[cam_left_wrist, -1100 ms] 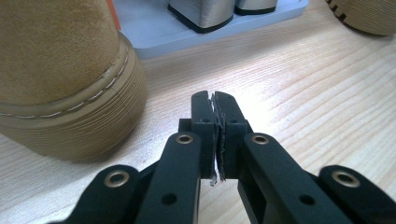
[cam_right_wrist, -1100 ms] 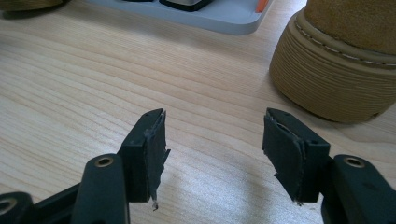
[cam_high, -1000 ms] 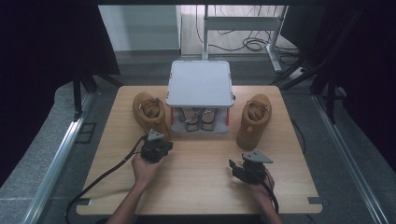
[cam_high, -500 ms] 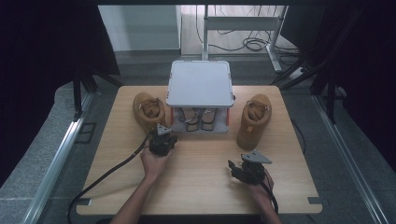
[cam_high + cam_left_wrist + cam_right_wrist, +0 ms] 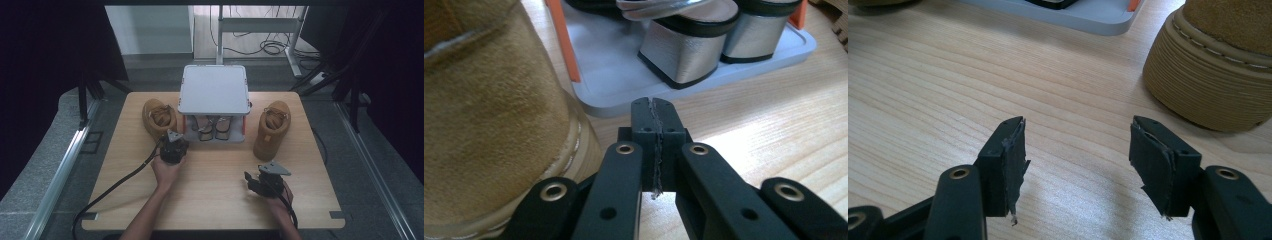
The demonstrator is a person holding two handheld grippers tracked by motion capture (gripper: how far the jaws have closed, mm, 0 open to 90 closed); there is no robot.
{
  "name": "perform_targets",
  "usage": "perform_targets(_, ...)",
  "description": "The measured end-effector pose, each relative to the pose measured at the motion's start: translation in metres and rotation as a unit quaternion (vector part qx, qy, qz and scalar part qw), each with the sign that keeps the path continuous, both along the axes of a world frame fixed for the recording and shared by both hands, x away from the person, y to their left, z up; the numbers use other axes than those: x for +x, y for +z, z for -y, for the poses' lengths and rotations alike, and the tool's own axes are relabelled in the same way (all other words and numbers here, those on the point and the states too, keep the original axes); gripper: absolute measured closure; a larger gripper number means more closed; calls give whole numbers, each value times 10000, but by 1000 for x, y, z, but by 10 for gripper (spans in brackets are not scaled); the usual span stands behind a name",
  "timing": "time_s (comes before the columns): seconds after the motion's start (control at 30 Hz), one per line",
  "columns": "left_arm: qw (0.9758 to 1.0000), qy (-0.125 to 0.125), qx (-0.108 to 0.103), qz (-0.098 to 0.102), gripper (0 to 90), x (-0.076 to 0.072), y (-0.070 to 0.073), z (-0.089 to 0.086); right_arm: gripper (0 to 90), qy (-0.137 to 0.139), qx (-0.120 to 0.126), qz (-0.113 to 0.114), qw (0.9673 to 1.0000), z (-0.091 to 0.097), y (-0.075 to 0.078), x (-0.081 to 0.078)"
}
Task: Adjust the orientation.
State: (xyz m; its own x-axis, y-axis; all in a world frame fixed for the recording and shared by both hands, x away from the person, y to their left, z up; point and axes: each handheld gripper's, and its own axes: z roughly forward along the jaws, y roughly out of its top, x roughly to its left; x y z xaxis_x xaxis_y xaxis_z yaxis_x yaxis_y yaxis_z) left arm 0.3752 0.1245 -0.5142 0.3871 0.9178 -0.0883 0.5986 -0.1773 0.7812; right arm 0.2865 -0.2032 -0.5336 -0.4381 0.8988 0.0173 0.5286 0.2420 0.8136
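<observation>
Grippers over wooden tabletop, shoe rack at the far edge

Left gripper clenched on nothing, tips just beside the left tan boot and near the grey rack holding silver heeled sandals. Right gripper released, jaws wide apart above bare wood near the front edge; right tan boot nearby, not touched

A pale wooden table stood on a grey floor, with black curtains hanging at both sides. Beyond it, a white metal stand rose over loose cables, beside a light wall panel.
</observation>
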Motion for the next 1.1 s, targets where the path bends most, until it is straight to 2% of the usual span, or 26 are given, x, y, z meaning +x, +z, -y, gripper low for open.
perform_targets(0.37, 9998, 172, -40, 49, 900, 6, 2, -4, 396, 15, -22, -9, 10000, -1, -1, 0)
perform_targets(0.6, 9997, 253, -22, -13, 900, 9, 0, -9, 396, 17, -37, 0, 10000, -1, -1, 0)
perform_targets(0.67, 9997, 241, -85, -18, 900, 9, -1, -11, 396, 15, -39, 4, 10000, -1, -1, 0)
perform_targets(1.1, 9997, 228, -118, 1, 900, 7, -1, -14, 396, -22, -56, 11, 10000, 1, 0, 0)
